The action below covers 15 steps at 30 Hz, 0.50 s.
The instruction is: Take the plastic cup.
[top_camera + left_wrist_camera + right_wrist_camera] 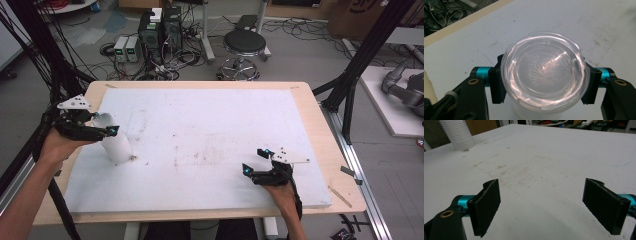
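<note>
While sitting at the left edge of the high view, the left gripper (102, 131) is clamping its jaws on the tall white ribbed plastic cup stack (116, 145), just under the rim. In the left gripper view the left gripper (544, 86) is showing both black pads (497, 86) pressing against opposite sides of the clear round plastic lid (545, 71) capping the stack, lid filling centre frame, white body dropping off below. The left hand (57, 147) is coming in from lower left, grey three-cornered plate on top of the tool.

Stack is standing on the white foam board (200, 150), left-centre of the high view, looking slightly tilted; hard to tell for sure.

The right gripper (255, 162) is resting low at lower right of the high view, jaws spread wide, gripping nothing, the right hand (282, 192) behind it. In the right gripper view the right gripper (541, 207) is showing two black pads (486, 206) well apart at lower left and lower right, bare smudged board between them, cup stack (457, 135) far off at upper left.

Board is lying on the light wooden table (330, 150). Beyond it, top of the high view, a black round stool (244, 47) and tangled cables with grey electronic boxes (150, 37) are sitting on the floor.
</note>
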Tool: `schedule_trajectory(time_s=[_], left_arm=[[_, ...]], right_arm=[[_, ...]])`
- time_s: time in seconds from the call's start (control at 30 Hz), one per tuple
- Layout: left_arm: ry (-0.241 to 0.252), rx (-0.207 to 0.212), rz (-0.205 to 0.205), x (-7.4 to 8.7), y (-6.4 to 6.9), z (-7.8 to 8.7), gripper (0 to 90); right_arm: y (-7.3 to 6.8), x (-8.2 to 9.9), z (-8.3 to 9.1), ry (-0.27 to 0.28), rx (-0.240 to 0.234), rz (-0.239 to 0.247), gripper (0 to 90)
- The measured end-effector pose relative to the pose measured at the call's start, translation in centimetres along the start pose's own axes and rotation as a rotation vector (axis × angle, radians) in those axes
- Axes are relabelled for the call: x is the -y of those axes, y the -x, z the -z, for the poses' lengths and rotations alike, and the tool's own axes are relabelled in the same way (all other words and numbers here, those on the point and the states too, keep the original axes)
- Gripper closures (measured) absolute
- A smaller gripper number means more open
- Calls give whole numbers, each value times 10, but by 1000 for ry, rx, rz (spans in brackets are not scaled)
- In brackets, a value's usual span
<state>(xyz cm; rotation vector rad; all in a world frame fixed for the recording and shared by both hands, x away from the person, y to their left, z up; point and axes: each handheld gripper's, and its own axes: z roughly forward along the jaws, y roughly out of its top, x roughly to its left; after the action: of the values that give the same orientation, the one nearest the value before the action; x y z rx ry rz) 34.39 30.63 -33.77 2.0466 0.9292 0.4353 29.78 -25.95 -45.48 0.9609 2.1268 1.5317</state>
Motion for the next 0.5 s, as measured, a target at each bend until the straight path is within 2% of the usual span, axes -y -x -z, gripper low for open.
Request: schedule_trajectory(time_s=[0.23, 0.33, 0.5], left_arm=[[8, -6, -12, -11, 0, 9, 368], [26, -14, -21, -25, 1, 19, 369], [63, -32, -68, -57, 8, 45, 372]], right_arm=[[0, 0, 0, -2, 1, -3, 148], [0, 0, 0, -2, 0, -3, 148], [0, 0, 0, -4, 0, -8, 148]])
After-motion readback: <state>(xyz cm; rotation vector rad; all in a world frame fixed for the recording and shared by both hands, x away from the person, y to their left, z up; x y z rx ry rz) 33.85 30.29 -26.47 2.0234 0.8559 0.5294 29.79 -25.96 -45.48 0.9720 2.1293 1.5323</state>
